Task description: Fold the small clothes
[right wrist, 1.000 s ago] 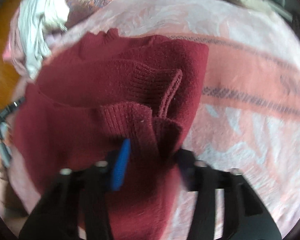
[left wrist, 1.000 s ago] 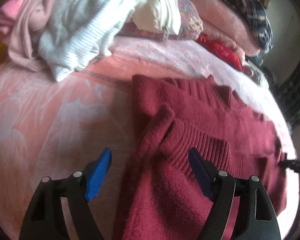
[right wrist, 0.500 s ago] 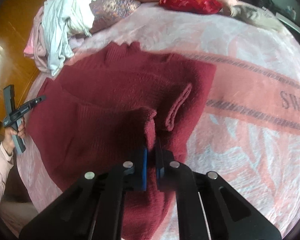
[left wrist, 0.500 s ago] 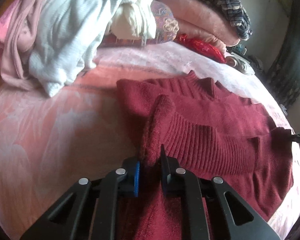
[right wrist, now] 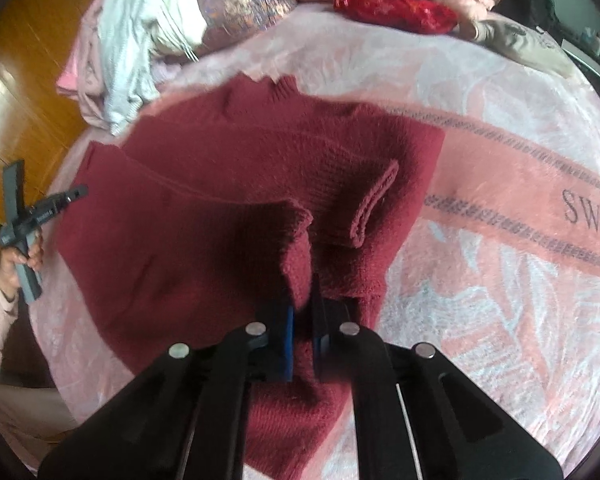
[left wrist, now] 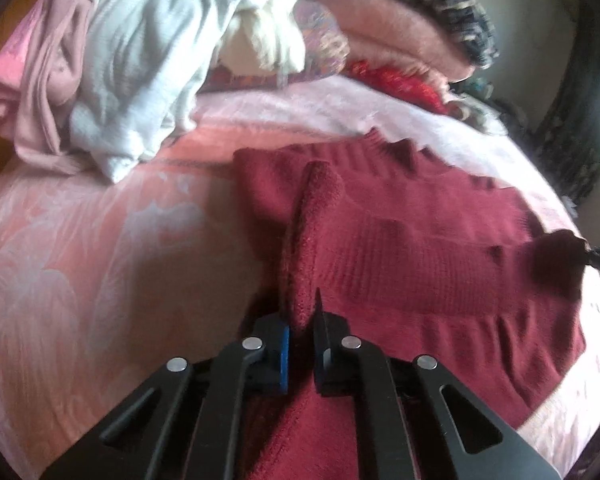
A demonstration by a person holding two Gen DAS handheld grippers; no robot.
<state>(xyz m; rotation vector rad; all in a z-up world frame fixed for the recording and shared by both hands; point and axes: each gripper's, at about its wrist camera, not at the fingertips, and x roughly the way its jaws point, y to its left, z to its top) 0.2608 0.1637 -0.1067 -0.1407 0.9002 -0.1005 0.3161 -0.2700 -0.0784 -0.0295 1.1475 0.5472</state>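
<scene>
Since one second ago, both sets of jaws have gone from spread to pinching knit, and the pinched folds now stand raised. The left gripper (left wrist: 300, 334) grips a ridge of the sweater (left wrist: 420, 248) at its 9 o'clock edge; the right gripper (right wrist: 302, 330) grips the lower edge near a sleeve cuff (right wrist: 374, 204). The sweater lies on the bed (left wrist: 80, 260), part folded. The fold can probably proceed. Only the right view shows the hand (right wrist: 20, 256); the left view shows the clothes pile (left wrist: 140, 60) at 11 o'clock in more detail.

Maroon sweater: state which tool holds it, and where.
Both. Left tool pinches a raised fold of the maroon sweater at its near edge; right tool likewise.
</scene>
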